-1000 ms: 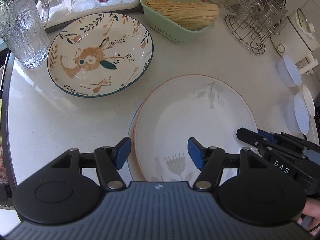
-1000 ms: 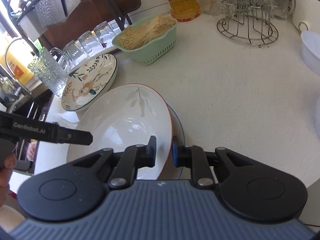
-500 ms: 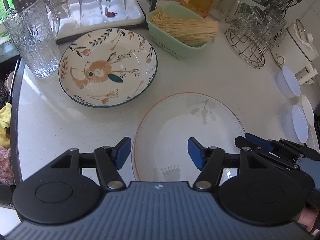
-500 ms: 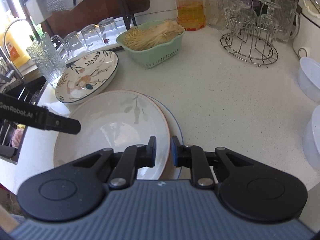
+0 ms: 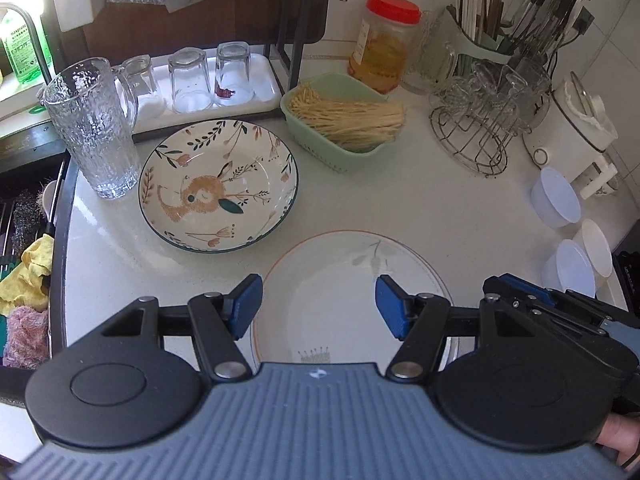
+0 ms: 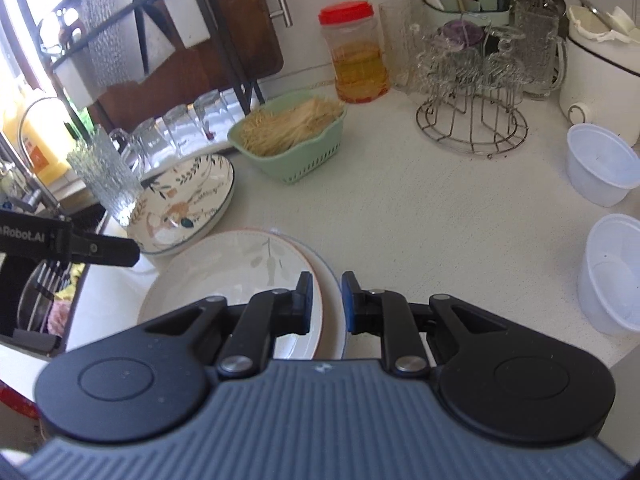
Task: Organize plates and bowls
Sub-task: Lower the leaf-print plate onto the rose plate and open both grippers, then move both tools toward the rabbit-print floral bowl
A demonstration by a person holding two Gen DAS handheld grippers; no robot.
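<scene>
While the right claw (image 6: 326, 302) is pinching the rim of the white plate (image 6: 240, 276) between nearly closed jaws, the left claw (image 5: 318, 306) is hanging open above that same plate with nothing between its blue pads. The plate is sitting near the front edge of the bench (image 6: 420, 216), on top of a second, blue-rimmed plate (image 6: 334, 280) whose edge is peeking out at its right side; whether the upper plate is resting flat or tilting slightly is hard to tell from these views. The work looks about half done: two plates are already forming a stack, while the rabbit bowl (image 5: 218, 184) is lying alone toward the left edge, beside the glass pitcher (image 5: 94, 128), and three white plastic bowls (image 6: 602, 164) are waiting loose along the right edge. The white plate is pale and glossy, with a thin orange rim and faint grey leaf sprigs. The rabbit bowl is shallow and cream, showing a brown rabbit, scattered leaves and a dark green rim.
</scene>
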